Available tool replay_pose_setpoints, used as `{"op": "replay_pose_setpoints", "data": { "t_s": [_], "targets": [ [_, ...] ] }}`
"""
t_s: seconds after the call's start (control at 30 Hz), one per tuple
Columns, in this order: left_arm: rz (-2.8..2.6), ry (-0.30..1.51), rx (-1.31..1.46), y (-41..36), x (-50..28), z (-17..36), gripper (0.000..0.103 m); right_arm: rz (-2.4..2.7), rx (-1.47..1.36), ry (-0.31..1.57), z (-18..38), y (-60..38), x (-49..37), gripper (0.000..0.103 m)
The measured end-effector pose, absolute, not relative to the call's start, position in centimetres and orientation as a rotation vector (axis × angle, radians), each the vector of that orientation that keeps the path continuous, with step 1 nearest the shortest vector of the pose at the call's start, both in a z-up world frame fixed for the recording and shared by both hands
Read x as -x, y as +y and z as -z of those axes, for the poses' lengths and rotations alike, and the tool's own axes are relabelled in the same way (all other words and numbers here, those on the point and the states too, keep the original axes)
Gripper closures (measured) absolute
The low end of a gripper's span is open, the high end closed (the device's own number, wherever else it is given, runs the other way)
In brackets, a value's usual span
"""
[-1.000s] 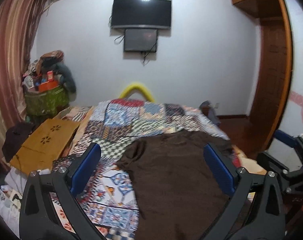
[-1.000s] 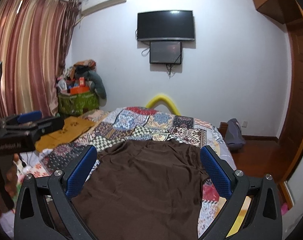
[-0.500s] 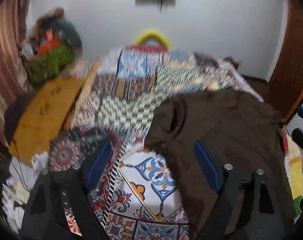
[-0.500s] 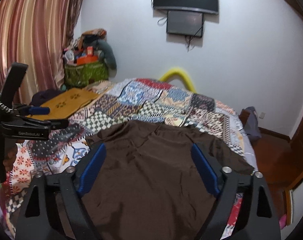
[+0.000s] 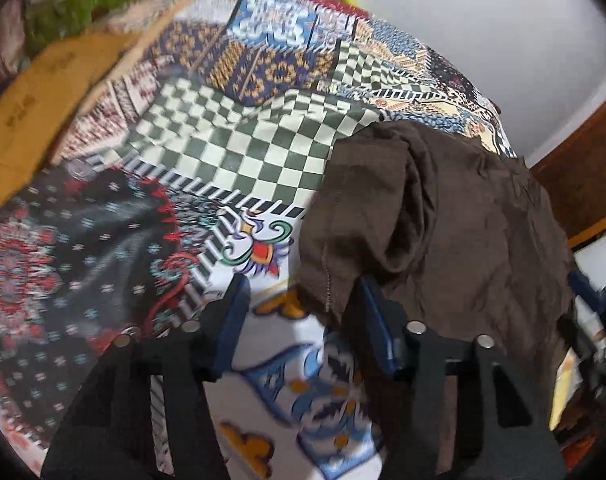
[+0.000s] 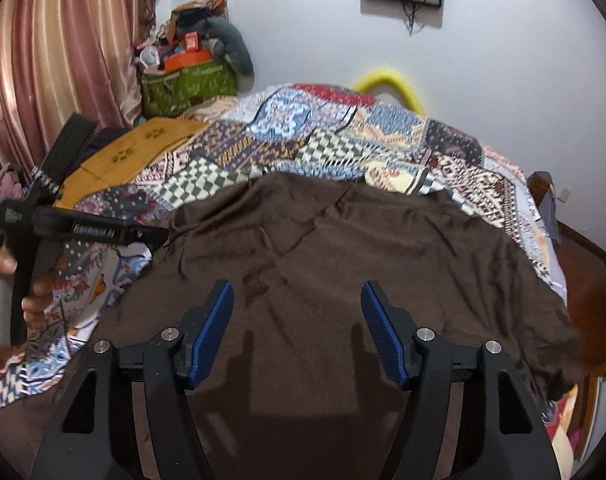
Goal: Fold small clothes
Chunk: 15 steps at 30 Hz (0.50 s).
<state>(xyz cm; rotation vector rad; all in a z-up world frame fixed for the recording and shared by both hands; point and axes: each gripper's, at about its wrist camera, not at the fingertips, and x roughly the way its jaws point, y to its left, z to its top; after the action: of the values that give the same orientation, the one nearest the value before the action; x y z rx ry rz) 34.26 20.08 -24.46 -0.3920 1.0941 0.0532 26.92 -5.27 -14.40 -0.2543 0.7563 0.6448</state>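
Both grippers down at the shirt, fold not started.

Patchwork quilted bedspread (image 6: 335,140) fills the bed; the dark brown short-sleeved cotton shirt (image 6: 343,248) lies flat on its near half, spreading from 12 to 6 o'clock in the right wrist view, lightly creased, no fold in it yet. Since a second ago both cameras have tipped from the far wall down to the bed, and both sets of jaws have narrowed. So I'd call this the approach to a first grasp. Left gripper (image 5: 303,312) is half open at the bunched sleeve hem at 3 o'clock in its view; one pad touches the cloth, nothing pinched. Right gripper (image 6: 297,320) is half open and empty, low over the shirt's body.
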Motion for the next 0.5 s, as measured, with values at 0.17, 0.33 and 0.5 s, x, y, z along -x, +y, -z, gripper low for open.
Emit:
{"op": "replay_pose_setpoints", "data": {
  "t_s": [0.17,0.33,0.5],
  "targets": [
    [-0.03,1.07,0.427,20.2,-35.8,24.8,0.066,-0.668,0.232,0.82,16.0,-4.8,-28.4,0.041],
    [0.026,1.057,0.379,19.4,-37.1,24.6,0.097,-0.688,0.216,0.871,17.1,-4.7,-29.1,0.041],
    [-0.008,1.007,0.273,18.7,-36.8,22.3,0.1,-0.693,0.207,0.864,16.7,-5.1,-28.9,0.041]
  ]
}}
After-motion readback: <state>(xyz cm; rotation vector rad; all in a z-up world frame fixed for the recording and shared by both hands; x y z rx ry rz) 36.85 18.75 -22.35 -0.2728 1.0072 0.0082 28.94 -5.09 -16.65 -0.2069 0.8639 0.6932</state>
